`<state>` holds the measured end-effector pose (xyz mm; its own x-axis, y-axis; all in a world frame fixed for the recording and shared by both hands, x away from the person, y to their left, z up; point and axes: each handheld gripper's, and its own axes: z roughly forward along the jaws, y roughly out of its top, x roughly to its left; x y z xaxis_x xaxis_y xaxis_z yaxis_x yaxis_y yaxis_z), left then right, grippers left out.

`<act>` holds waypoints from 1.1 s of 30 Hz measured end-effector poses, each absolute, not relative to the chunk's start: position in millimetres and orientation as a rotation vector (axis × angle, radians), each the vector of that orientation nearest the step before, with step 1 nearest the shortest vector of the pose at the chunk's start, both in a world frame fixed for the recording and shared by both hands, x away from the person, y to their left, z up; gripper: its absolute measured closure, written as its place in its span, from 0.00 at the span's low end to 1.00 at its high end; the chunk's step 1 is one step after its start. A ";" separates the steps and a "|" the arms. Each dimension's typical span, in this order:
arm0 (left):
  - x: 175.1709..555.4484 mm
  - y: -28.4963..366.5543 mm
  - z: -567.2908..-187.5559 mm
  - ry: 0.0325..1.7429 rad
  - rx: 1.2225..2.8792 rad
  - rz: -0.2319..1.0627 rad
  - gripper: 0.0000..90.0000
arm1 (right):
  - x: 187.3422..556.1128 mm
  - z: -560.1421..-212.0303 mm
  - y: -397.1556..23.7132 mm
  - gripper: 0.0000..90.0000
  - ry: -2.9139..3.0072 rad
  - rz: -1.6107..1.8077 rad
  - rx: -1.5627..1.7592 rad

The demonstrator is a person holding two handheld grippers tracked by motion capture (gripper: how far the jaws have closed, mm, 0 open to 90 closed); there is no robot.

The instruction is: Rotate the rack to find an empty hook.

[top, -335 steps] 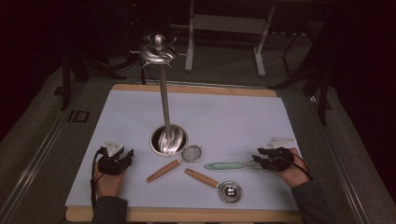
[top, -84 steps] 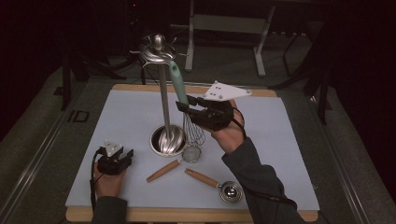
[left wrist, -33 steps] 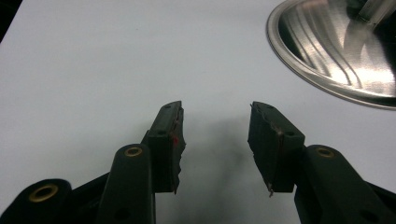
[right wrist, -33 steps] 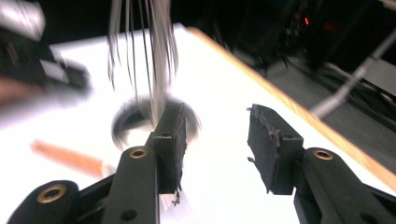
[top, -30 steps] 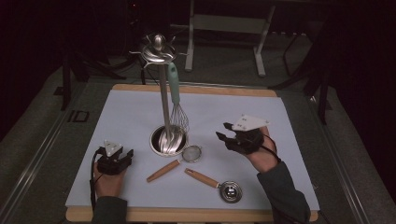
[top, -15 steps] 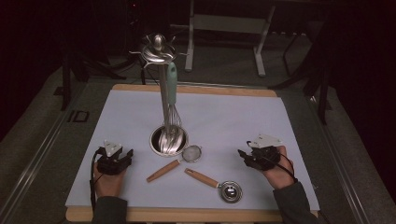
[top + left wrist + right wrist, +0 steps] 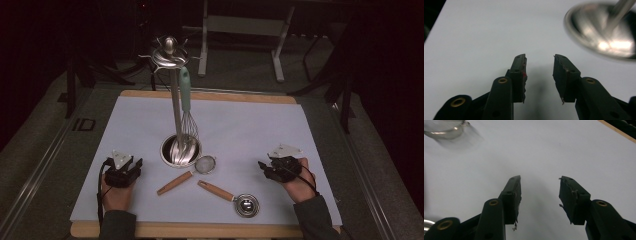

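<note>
Strainer just beside stand base

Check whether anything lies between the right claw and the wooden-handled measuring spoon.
Nothing visible does. The right claw rests open and empty on the white mat, and only bare mat lies between it and the measuring spoon to its left. The strainer lies farther left, beyond the spoon, out of that path.

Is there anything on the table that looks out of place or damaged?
Nothing is spilled or damaged. The whisk hangs on the rack, while the strainer and measuring spoon lie askew beside its base.
</note>
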<state>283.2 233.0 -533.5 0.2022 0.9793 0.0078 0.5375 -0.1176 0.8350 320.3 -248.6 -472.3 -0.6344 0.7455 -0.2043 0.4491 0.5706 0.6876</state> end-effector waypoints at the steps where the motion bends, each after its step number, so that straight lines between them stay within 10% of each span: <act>1: 281.0 231.6 -528.8 1.403 1.738 0.796 0.73 | 320.0 -472.0 -249.4 0.58 2.321 0.821 0.963; 33: 267.7 187.5 -378.3 0.953 1.389 0.853 1.00 | 319.5 -464.6 -260.1 0.53 2.287 0.874 0.989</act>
